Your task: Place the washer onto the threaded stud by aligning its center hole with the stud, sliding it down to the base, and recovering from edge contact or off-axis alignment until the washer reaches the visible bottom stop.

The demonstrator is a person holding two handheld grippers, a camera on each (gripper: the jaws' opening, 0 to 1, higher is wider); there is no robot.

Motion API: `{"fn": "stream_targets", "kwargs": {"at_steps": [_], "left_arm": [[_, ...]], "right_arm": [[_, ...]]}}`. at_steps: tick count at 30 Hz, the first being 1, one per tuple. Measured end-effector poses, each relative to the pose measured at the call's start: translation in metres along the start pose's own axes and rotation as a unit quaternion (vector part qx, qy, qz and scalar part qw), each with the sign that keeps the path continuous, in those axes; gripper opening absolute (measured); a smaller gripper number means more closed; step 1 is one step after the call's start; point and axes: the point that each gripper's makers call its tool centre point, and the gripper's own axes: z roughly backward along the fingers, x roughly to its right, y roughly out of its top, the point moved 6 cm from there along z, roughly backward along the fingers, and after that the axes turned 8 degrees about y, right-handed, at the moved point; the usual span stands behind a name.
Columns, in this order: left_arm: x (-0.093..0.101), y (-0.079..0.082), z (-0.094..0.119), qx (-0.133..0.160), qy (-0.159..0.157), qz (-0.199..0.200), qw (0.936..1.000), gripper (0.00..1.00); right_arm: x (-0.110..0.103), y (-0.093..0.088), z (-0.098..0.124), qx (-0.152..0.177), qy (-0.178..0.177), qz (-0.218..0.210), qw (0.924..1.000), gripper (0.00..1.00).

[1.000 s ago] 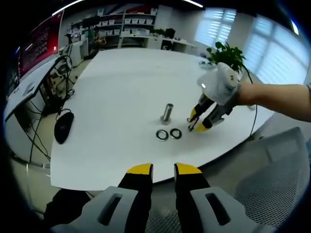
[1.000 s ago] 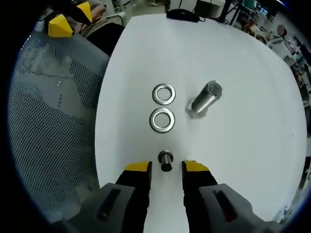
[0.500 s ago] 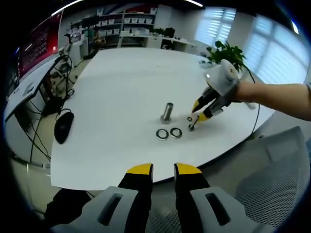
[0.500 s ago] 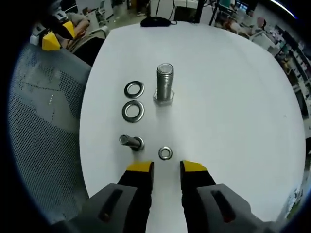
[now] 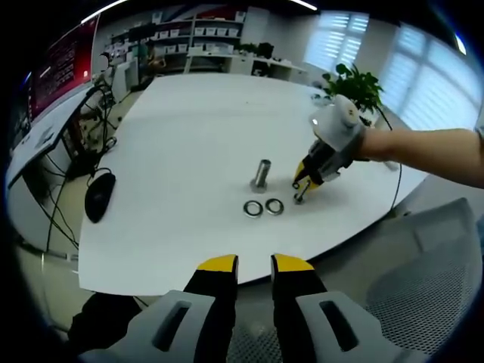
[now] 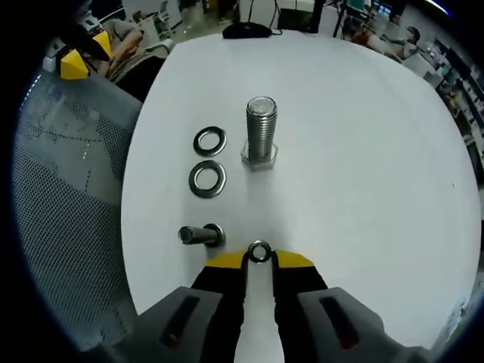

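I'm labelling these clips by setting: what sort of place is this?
Probably an office or lab workroom: a large white table, shelving with storage bins along the far wall, and a mesh office chair beside the table.

We see a smooth matt white counter [image 6: 363,151]. On it the upright stud [image 6: 261,130] looks like bright bare metal with fine threads and a dull sheen. The two larger washers [image 6: 207,179] are polished metal, glossy at the rims, and so is the small washer [image 6: 259,252] between our right tongs [image 6: 259,261], whose tips are matt yellow plastic over grey. Beside the counter, a chair [image 6: 68,189] shows grey perforated mesh cloth.
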Motion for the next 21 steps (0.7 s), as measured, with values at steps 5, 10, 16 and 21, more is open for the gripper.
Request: {"fn": "stream_targets", "kwargs": {"at_steps": [5,10,16,21], "left_arm": [[0.0,0.0,0.0,0.001,0.0,0.001,1.0,0.15],[0.0,0.0,0.0,0.001,-0.001,0.0,1.0,0.15],[0.001,0.0,0.0,0.0,-0.001,-0.002,1.0,0.15],[0.0,0.0,0.0,0.0,-0.001,-0.003,1.0,0.15]], "right_arm": [[-0.003,-0.001,0.003,-0.005,-0.001,0.005,1.0,0.15],[-0.006,0.003,0.018,0.011,-0.002,0.005,0.9999,0.15],[-0.017,0.011,0.039,0.034,-0.002,0.02,0.9992,0.15],[-0.026,0.015,0.053,0.049,-0.003,0.03,0.9984,0.15]]}}
